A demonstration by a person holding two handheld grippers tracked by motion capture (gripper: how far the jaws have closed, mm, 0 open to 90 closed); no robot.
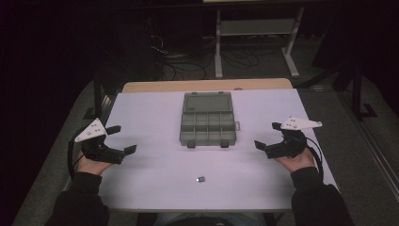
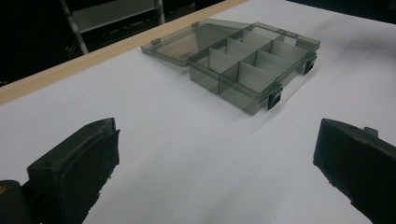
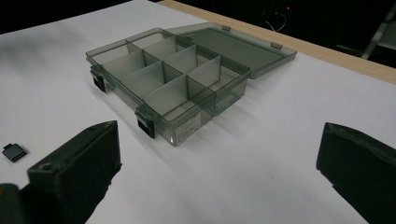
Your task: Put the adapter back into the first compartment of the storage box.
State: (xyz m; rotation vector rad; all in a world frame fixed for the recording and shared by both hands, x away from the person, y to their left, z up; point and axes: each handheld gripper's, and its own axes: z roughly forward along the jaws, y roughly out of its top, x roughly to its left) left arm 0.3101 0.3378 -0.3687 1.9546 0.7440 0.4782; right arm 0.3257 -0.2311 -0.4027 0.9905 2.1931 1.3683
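Note:
A smoky clear plastic organiser box point(image 1: 207, 123) lies open at the middle of the white table point(image 1: 155, 179), its lid point(image 1: 207, 102) folded flat behind it. Its divided compartments look empty in the left gripper view point(image 2: 252, 65) and in the right gripper view point(image 3: 163, 79). A small dark flat piece point(image 1: 201, 179) lies alone near the table's front edge, and at the left edge of the right gripper view point(image 3: 14, 152). My left gripper point(image 1: 123, 139) rests open at the table's left side. My right gripper point(image 1: 267, 135) rests open at the right side. Nothing sits between either pair of jaws.
A wooden strip point(image 1: 207, 85) runs along the table's far edge. Beyond it stand a metal shelf frame point(image 1: 256, 33) and tangled cables point(image 1: 183, 61) on a dark floor. Bare white tabletop surrounds the box on all sides.

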